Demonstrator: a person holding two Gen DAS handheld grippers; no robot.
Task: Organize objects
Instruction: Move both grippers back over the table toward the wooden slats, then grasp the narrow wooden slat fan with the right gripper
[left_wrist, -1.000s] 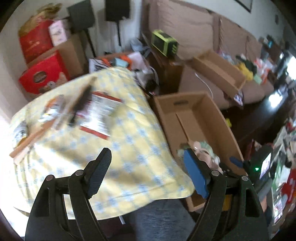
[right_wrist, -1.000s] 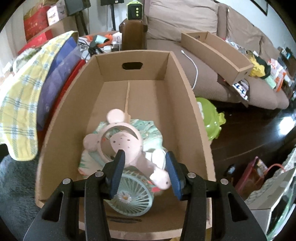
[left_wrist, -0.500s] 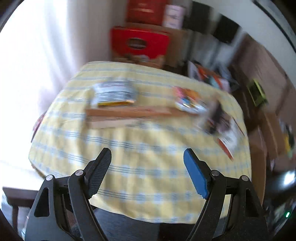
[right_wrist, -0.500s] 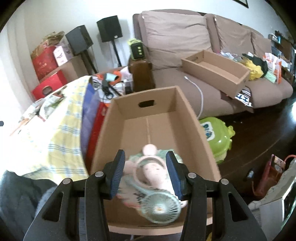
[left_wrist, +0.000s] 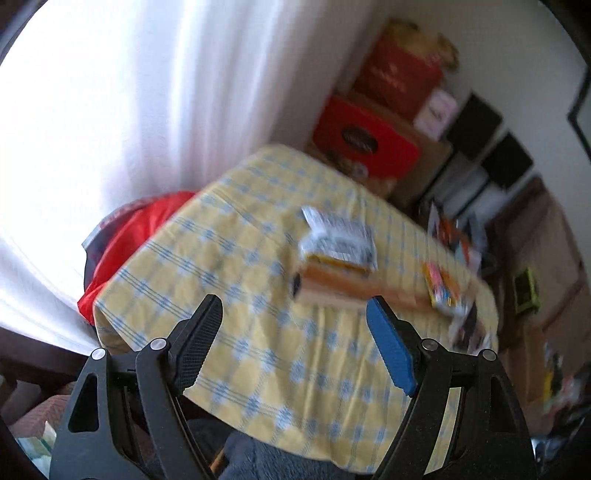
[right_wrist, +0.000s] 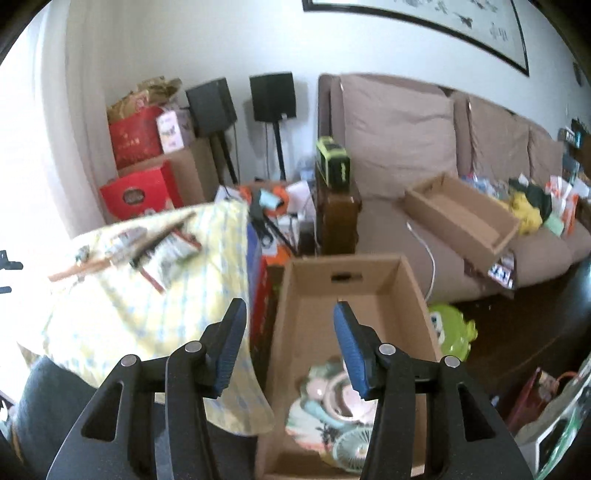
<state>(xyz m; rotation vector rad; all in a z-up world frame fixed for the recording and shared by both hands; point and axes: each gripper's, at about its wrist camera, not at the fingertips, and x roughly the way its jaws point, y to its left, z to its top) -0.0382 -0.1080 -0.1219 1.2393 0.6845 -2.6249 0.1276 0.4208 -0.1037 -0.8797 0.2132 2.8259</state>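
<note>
My left gripper (left_wrist: 293, 306) hangs open and empty over the yellow checked tablecloth (left_wrist: 240, 266). Just beyond its fingertips a silvery packet (left_wrist: 340, 240) lies on a long wooden box (left_wrist: 343, 291). A colourful packet (left_wrist: 441, 288) sits further right. My right gripper (right_wrist: 289, 306) is above the near end of an open cardboard box (right_wrist: 417, 295); its jaws are opening with nothing between them. Below it in the box lie a pink toy (right_wrist: 332, 391) and a small pale-green fan (right_wrist: 351, 446). The right wrist view also shows the tablecloth (right_wrist: 110, 314) with a printed sheet (right_wrist: 173, 251) on it.
White curtains (left_wrist: 110, 110) and a red bag (left_wrist: 129, 243) flank the table's left side. Red gift boxes (left_wrist: 365, 140) are stacked behind it. Two black speakers (right_wrist: 273, 96), a brown sofa (right_wrist: 406, 129) with a shallow cardboard tray (right_wrist: 461, 210), and a green toy (right_wrist: 448, 328) on the floor lie beyond the box.
The left gripper swung and rolled from the box side toward the table's curtain end. The right gripper rose out of the box, leaving the toy and fan there, its jaws slightly wider.
</note>
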